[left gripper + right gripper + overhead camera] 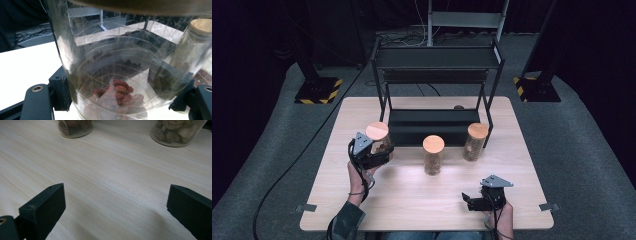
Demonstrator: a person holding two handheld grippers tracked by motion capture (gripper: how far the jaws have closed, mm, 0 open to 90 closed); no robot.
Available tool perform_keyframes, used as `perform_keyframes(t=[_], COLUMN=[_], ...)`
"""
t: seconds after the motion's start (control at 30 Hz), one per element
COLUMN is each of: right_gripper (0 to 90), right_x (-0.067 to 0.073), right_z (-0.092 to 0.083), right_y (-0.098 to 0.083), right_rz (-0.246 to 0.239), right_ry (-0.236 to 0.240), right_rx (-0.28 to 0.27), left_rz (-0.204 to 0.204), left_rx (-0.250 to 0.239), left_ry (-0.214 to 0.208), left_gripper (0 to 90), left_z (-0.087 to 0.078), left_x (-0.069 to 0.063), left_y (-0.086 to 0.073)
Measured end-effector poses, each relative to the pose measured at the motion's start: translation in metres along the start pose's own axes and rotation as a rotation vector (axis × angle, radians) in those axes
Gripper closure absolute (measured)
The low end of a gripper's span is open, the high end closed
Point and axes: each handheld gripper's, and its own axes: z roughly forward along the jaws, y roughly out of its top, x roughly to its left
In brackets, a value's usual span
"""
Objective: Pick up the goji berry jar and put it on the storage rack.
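Gripping the left jar (379, 140) low on its glass, the left gripper (376, 156) clamps it by the shelf (432, 125), likely to lift it; two jars (433, 155) wait mid-table; the right gripper (473, 200) rests spread, holding nothing.

My worktop (422, 200) is pale wood grain with rounded corners, lit brightest near its middle. At its far edge stands a black metal shelf rack (437, 62). Grey carpet (572, 135) covers the floor all around. Beyond it the room goes dark, with black stands on yellow-and-black striped bases (318, 91) at either side, loose cables, and a pale grey frame (466, 19) behind.
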Motion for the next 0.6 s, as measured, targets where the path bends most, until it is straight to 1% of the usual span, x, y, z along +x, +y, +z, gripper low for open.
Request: perform_keyframes(t=[0.6], right_gripper=[1.2], right_x=[0.0], right_z=[0.0], right_y=[0.0], right_rz=[0.002], right_ry=[0.001], right_rx=[0.003], left_rz=[0.024], left_rx=[0.0], left_ry=[-0.016], left_gripper=[24.3], left_z=[0.012], left_x=[-0.002], left_y=[0.011])
